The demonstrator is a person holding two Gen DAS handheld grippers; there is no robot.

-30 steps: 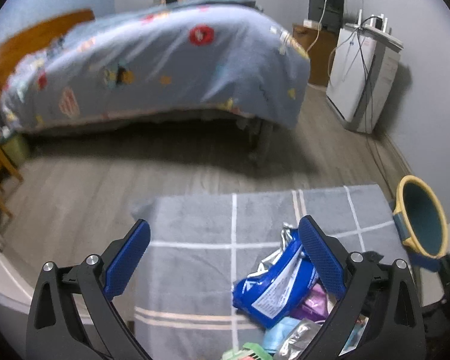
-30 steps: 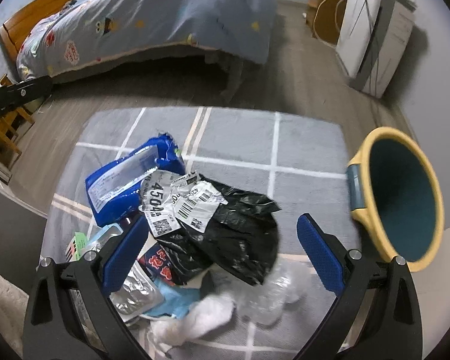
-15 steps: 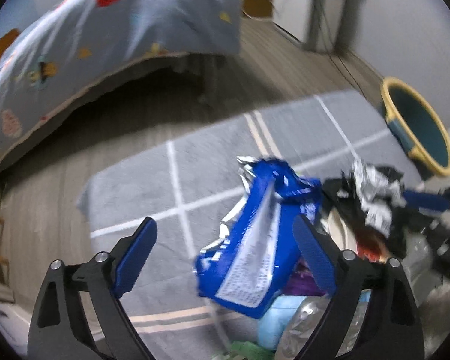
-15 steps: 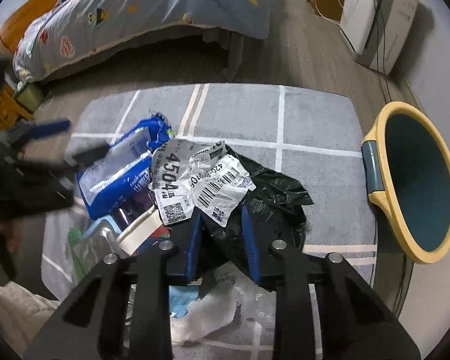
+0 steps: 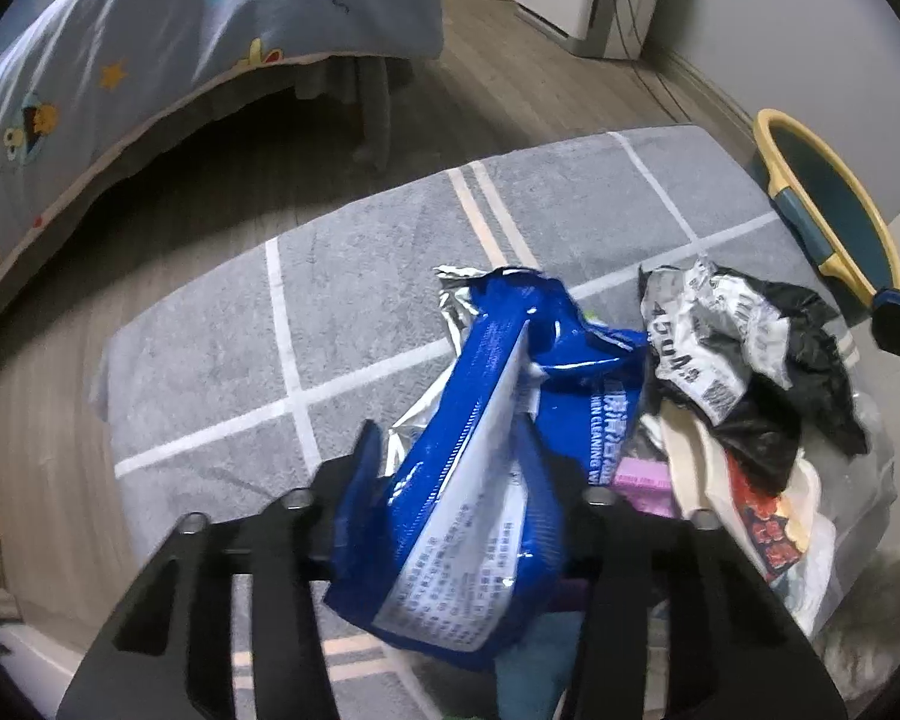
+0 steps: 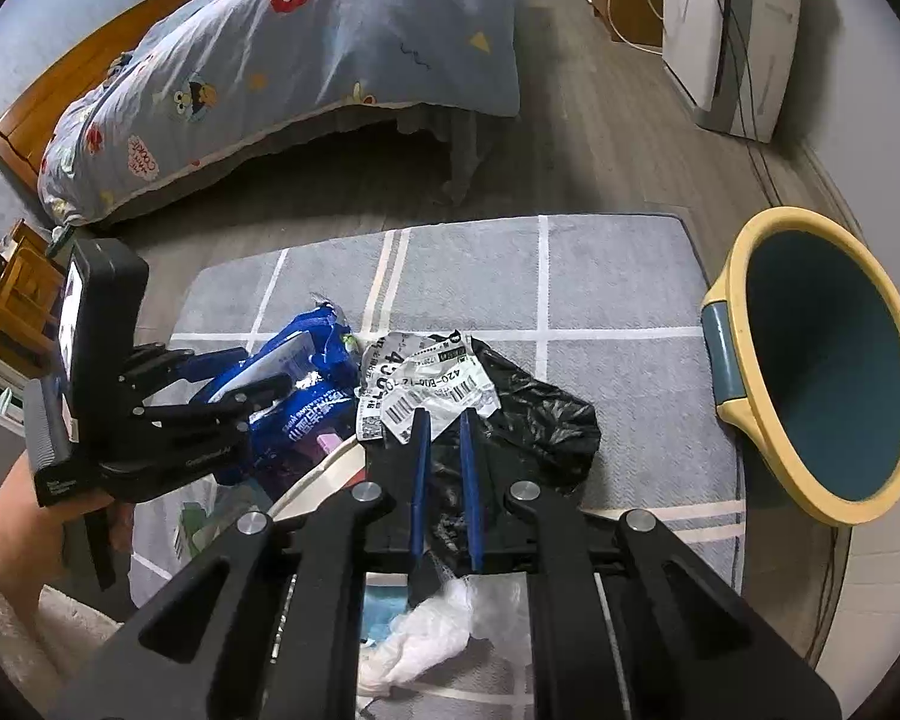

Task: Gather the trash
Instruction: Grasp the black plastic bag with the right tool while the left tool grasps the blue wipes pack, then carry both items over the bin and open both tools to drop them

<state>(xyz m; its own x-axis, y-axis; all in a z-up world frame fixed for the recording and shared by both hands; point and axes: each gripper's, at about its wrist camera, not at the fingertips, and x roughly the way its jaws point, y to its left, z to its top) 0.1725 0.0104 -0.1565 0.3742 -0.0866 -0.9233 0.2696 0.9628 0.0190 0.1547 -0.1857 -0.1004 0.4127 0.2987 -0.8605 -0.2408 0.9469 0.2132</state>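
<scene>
Both tools have closed: left tool (image 5: 462, 468) pinching the blue wrapper (image 5: 480, 480), right tool (image 6: 444, 480) the black bag (image 6: 528, 426); the bin (image 6: 822, 372) waits off the rug's (image 6: 618, 276) right edge.

Blue wrapper (image 5: 480, 480) tilted up off the grey rug; crumpled black bag (image 6: 510, 420) with shipping labels just beside it.

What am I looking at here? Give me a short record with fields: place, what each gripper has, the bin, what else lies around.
place: bedroom floor, grey rug beside a bed
left gripper: closing on the blue wrapper, which is between its jaws
right gripper: closing, pinching the black plastic bag with crumpled labels
bin: yellow-rimmed bin, tipped on its side at the rug's right edge, mouth facing the pile
rest of the pile: white tissue, red-printed packet
</scene>
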